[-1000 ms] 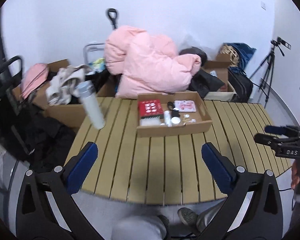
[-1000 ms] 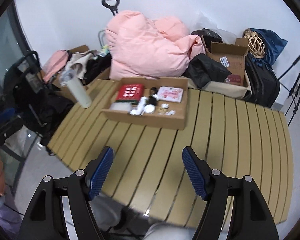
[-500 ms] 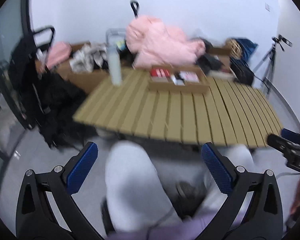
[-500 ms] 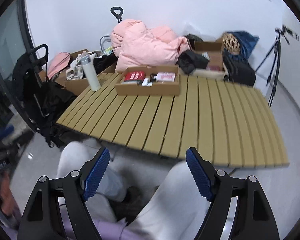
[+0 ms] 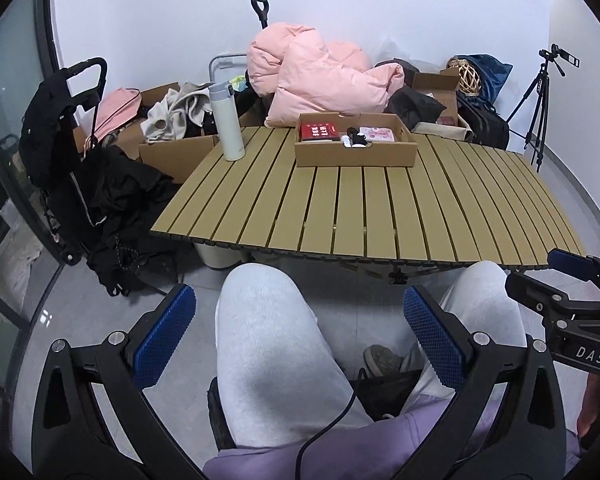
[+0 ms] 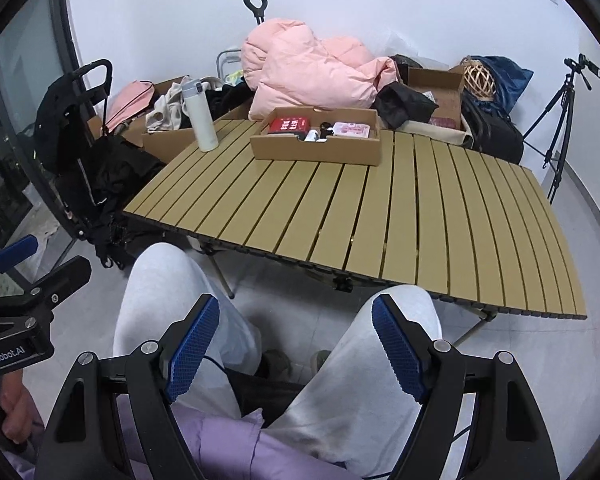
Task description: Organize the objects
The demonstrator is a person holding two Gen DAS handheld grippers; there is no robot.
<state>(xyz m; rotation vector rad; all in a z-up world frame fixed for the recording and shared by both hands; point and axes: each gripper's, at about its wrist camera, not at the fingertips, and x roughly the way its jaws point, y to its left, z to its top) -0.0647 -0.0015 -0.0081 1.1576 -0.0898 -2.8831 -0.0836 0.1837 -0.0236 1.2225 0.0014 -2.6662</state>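
Observation:
A shallow cardboard tray point(image 5: 354, 156) point(image 6: 316, 152) stands at the far side of the slatted table point(image 5: 380, 208) point(image 6: 420, 216). It holds a red box point(image 5: 319, 131), a pink packet point(image 5: 376, 134) and a few small items. A white flask point(image 5: 227, 128) point(image 6: 200, 118) stands upright at the table's far left corner. My left gripper point(image 5: 296, 308) hangs open over the person's grey-trousered knees, short of the table's near edge, with nothing between its fingers. My right gripper point(image 6: 296, 308) is likewise open and empty above the lap.
A pink down jacket point(image 5: 320, 76) lies piled behind the tray. Cardboard boxes with clothes point(image 5: 172, 120) and a black stroller point(image 5: 60, 128) stand to the left. A black bag point(image 5: 484, 124) and a tripod point(image 5: 540, 96) are at the right.
Both grippers have pulled back from above the table and sunk to the person's lap. The table, tray and flask now look farther away. The right gripper's jaws stand slightly wider.

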